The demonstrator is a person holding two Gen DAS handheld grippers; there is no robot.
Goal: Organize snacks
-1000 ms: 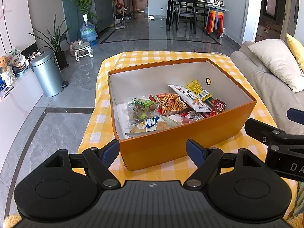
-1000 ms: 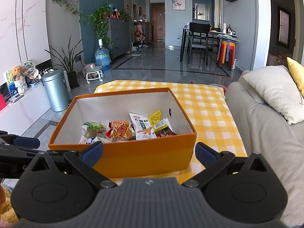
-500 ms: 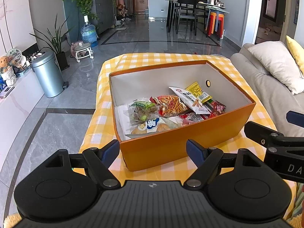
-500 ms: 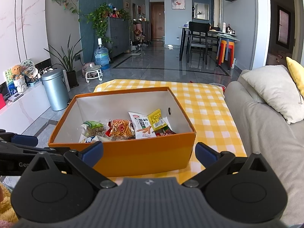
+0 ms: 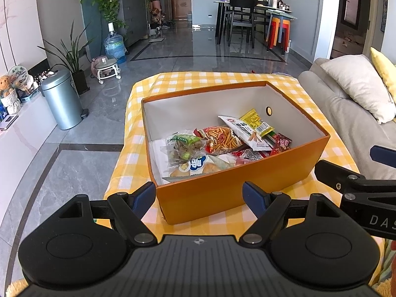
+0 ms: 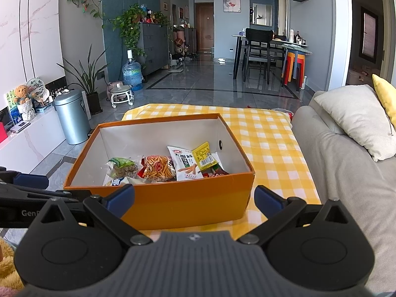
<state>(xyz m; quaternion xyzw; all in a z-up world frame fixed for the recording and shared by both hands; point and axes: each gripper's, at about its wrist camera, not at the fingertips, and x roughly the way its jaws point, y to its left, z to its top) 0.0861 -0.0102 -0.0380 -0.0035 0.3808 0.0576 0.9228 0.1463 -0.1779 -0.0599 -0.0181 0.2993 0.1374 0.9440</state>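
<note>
The orange box (image 5: 230, 193) sits on the checked cloth (image 5: 247, 76). Inside, left to right: a green packet (image 5: 184, 144), a red stick-snack bag (image 5: 220, 139), a white packet (image 5: 247, 131), a yellow packet (image 5: 256, 122). Left gripper (image 5: 199, 193) and right gripper (image 6: 194, 196) hover spread and empty before it.

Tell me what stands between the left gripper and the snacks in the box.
Only the orange box's near wall: it rises between the open left gripper and the snacks piled behind it. The box top is open, so nothing visible blocks a reach over the wall from above.
</note>
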